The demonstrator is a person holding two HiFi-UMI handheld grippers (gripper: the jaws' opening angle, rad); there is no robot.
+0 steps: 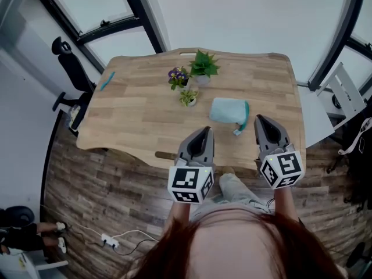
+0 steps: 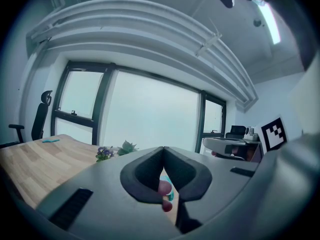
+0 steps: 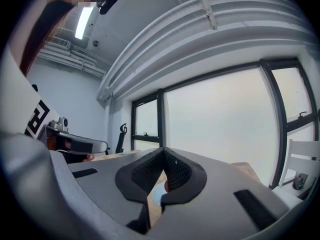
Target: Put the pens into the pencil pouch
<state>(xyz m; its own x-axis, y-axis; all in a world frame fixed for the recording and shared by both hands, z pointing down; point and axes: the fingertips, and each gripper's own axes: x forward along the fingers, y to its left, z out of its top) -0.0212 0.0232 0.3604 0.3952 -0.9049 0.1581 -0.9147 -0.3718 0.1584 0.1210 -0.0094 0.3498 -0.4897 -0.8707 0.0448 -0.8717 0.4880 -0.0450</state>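
Jaws pressed together, empty, on my left gripper (image 1: pixel 203 131) and right gripper (image 1: pixel 260 120) — both over the near edge of the table (image 1: pixel 139 118), pencil pouch (image 1: pixel 228 110) just beyond.

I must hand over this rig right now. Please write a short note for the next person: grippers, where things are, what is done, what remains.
Left gripper: fingers shut, holding nothing, over the table's near edge.
Right gripper: fingers shut, holding nothing, just right of the pouch in the head view.
Pouch: lies on the table, right of the middle. I cannot tell whether it is open.
Pen: one teal pen at the far left corner, far from the pouch.
Done: no pen seen going in.
Left: fetch the pen and put it into the pouch.
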